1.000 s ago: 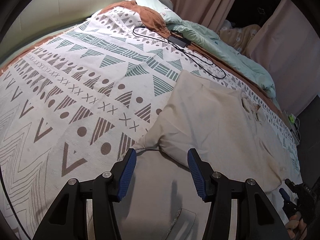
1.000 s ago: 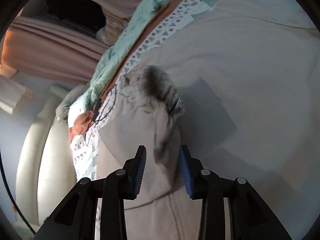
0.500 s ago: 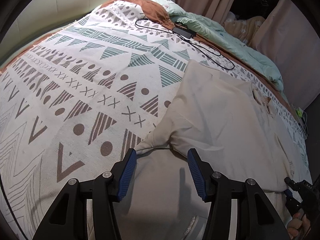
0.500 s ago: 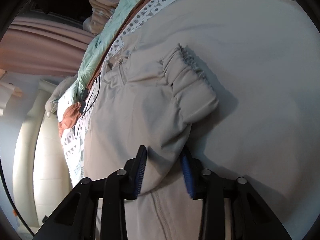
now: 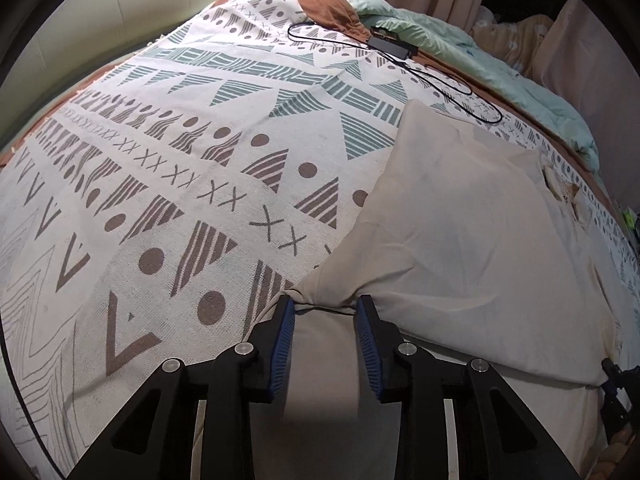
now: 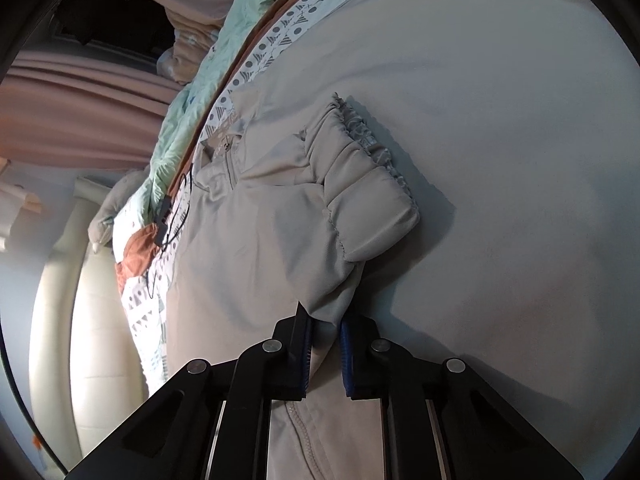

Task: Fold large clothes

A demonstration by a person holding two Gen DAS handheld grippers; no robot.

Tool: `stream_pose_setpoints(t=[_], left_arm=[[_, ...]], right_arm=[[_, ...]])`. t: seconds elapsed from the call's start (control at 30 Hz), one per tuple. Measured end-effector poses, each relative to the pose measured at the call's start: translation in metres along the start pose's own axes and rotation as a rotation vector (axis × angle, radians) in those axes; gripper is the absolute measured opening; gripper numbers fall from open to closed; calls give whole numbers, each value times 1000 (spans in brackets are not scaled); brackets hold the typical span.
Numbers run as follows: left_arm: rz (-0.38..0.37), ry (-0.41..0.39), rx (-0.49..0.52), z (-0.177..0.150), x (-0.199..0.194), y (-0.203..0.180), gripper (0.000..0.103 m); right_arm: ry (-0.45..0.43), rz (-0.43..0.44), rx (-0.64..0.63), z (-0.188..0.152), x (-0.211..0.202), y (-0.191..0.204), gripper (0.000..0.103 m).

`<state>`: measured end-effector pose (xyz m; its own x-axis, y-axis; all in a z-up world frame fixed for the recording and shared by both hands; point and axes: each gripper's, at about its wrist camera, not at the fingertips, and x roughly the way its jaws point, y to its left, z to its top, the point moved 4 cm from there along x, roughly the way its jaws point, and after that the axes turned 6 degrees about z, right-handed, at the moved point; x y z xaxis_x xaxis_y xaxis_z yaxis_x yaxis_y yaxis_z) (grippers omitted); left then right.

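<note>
Right wrist: right gripper [image 6: 325, 334] has clamped the jacket [image 6: 256, 240] sleeve; left gripper [image 5: 325, 312] now pinches its fold.

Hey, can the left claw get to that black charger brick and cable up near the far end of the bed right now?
Probably not yet. The left claw has a bunched corner of the beige jacket between its tips, and the charger brick lies far across the patterned bedspread. The bedspread between them is bare, so letting go and reaching far forward should work.

My jacket [image 5: 472, 240] lies on the blanket [image 5: 168, 184], its sleeve [image 6: 360, 200] folded onto its body, with the cable [image 5: 400, 52] behind the jacket, the duvet [image 5: 500, 68] beyond that, and bare blanket to the jacket's left.
</note>
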<state>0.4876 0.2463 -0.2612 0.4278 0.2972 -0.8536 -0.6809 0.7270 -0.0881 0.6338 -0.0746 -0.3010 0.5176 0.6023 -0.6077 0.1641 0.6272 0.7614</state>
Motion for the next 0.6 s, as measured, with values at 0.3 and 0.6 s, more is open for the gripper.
stream_pose_setpoints(t=[0.3,0.6], left_arm=[[-87,-57,-15,-6,-47,-17,80],[-151,-134,36,-15,-91,-46,80]], right_arm=[[-97,-44,16,16,-56,-12,52],[-217,-52,11,47,-128,-39,52]])
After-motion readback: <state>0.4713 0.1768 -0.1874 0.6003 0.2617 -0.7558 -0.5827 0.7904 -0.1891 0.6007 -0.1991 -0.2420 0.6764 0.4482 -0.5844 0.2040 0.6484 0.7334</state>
